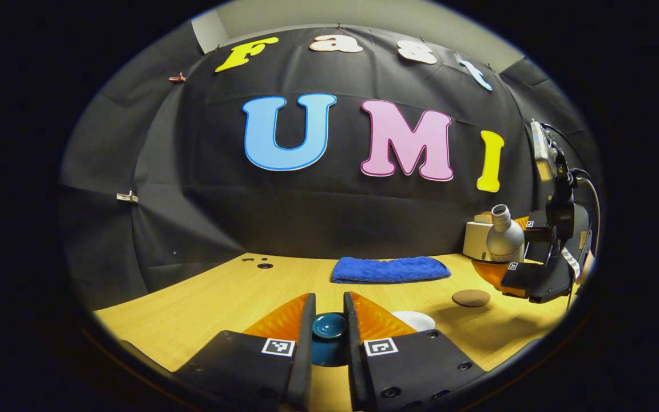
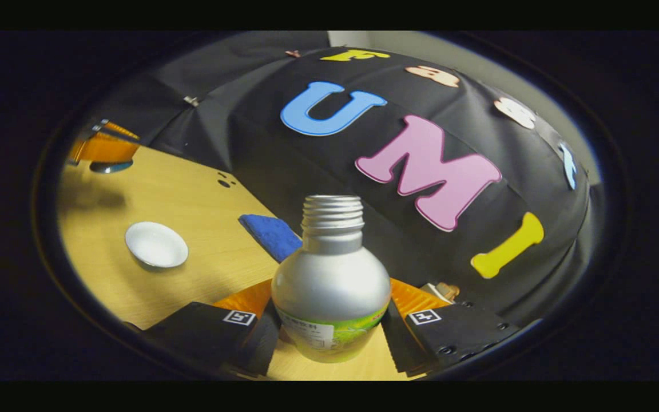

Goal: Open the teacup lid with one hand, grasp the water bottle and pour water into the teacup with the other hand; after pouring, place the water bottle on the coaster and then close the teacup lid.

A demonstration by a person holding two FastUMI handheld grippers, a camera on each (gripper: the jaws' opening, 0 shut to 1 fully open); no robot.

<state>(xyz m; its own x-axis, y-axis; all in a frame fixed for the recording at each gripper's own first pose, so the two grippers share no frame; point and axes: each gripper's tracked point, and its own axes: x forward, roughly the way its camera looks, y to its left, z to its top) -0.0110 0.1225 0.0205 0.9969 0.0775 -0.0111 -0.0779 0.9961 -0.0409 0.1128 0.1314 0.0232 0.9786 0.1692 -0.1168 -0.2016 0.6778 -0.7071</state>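
Note:
My left gripper (image 1: 328, 300) is shut on the dark teal teacup lid (image 1: 329, 326), which sits between its fingers by the knob. In the right gripper view that lid (image 2: 111, 167) hangs above the table under the left gripper (image 2: 103, 147). The white teacup (image 2: 156, 244) stands uncovered; in the left gripper view the teacup (image 1: 418, 319) peeks out just right of my fingers. My right gripper (image 2: 329, 313) is shut on the silver, capless water bottle (image 2: 331, 286). In the left gripper view the bottle (image 1: 505, 237) is held nearly upright, right of the brown round coaster (image 1: 471, 297).
A folded blue towel (image 1: 389, 269) lies toward the back of the wooden table (image 1: 203, 309), near the black cloth wall. A white box-like object (image 1: 474, 237) stands behind the bottle. Small dark holes (image 1: 264, 265) mark the table's far left.

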